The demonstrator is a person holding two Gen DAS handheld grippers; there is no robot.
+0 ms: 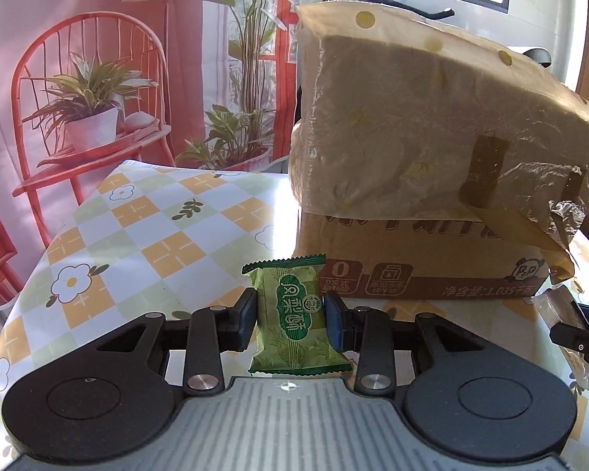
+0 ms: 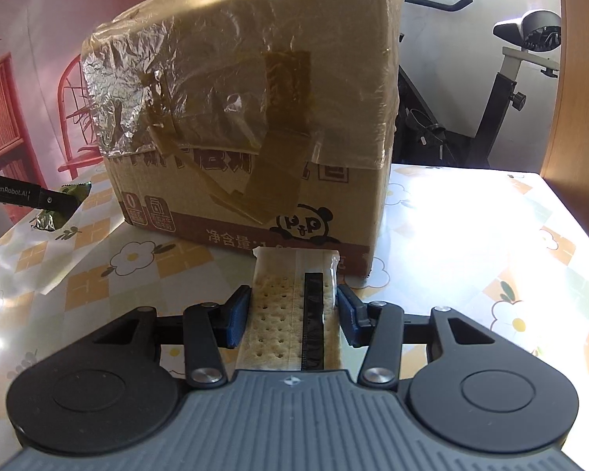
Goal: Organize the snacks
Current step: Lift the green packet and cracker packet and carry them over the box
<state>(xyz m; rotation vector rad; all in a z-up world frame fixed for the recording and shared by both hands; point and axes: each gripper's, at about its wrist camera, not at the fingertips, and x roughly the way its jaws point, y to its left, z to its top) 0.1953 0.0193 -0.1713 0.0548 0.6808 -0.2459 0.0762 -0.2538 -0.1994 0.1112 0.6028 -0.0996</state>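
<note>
My left gripper (image 1: pixel 290 314) is shut on a green wrapped pastry (image 1: pixel 294 322), held upright above the table in front of a cardboard box (image 1: pixel 424 149). My right gripper (image 2: pixel 292 310) is shut on a clear-wrapped cracker pack (image 2: pixel 278 314), held just before the same cardboard box (image 2: pixel 255 117). In the right wrist view the left gripper (image 2: pixel 55 202) shows at the far left with the green pastry (image 2: pixel 45 219) in it. In the left wrist view the right gripper's fingers (image 1: pixel 577 337) appear at the right edge with the cracker pack (image 1: pixel 549 306).
The box is wrapped in crinkled plastic and brown tape and stands on a table (image 1: pixel 169 235) with a flowered checked cloth. An exercise bike (image 2: pixel 502 90) stands behind the table on the right. A backdrop with a red chair and plants (image 1: pixel 98 98) hangs behind.
</note>
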